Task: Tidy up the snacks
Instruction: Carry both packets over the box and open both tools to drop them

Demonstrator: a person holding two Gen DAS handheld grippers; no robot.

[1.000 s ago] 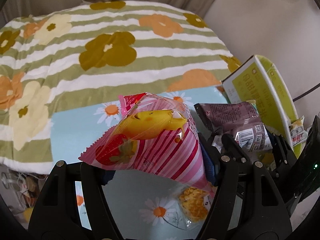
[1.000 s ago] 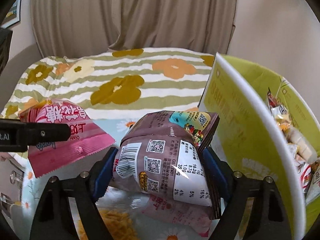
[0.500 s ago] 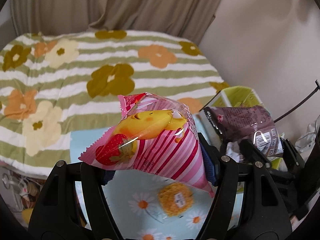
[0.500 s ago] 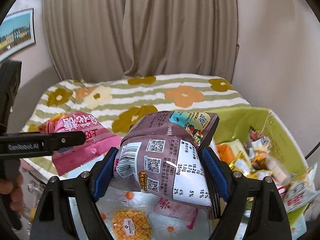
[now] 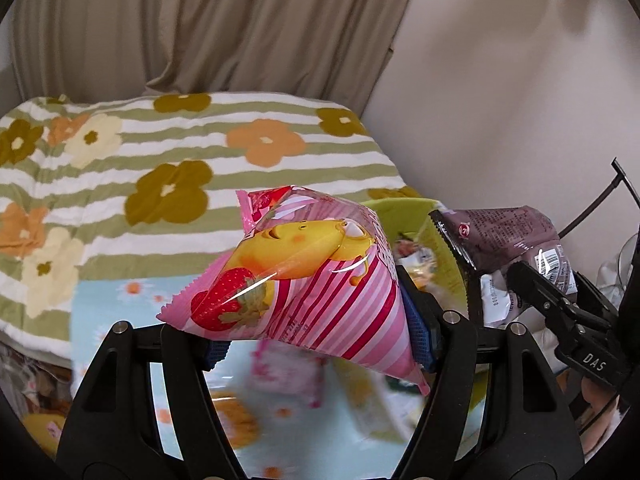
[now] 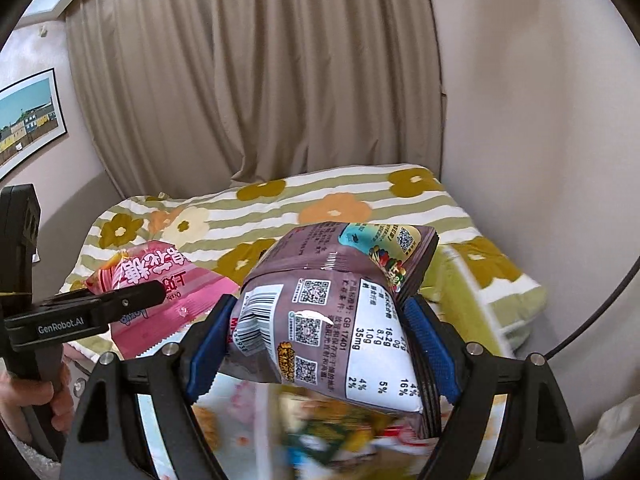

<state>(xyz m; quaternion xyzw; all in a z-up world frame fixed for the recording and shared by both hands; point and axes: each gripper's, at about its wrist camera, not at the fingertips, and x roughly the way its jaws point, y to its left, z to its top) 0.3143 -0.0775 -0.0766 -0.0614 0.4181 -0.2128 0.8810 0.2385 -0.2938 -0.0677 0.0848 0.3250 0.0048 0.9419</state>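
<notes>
My left gripper point(image 5: 320, 344) is shut on a pink striped snack bag point(image 5: 304, 280) with a yellow cartoon figure and a strawberry; its blue pads press both sides. My right gripper point(image 6: 320, 352) is shut on a purple-brown snack bag point(image 6: 332, 320) with a white nutrition label and QR codes. Both bags hang in the air above the green snack box point(image 5: 436, 236), which is blurred below. In the left wrist view the purple-brown bag point(image 5: 508, 240) shows at the right, held in the other gripper. The pink bag point(image 6: 160, 292) shows at the left of the right wrist view.
A light blue daisy cloth point(image 5: 100, 304) lies below with loose snacks, among them a round yellow waffle packet point(image 5: 236, 420) and a pink packet point(image 5: 288, 376). Behind is a bed with a striped flower blanket point(image 5: 180, 160), beige curtains point(image 6: 260, 80) and a wall point(image 5: 500, 100). A hand point(image 6: 24, 400) holds the left gripper's handle.
Both grippers have risen with their bags still held, and more curtain and wall shows. The box and the cloth have dropped lower in view and are blurred.
</notes>
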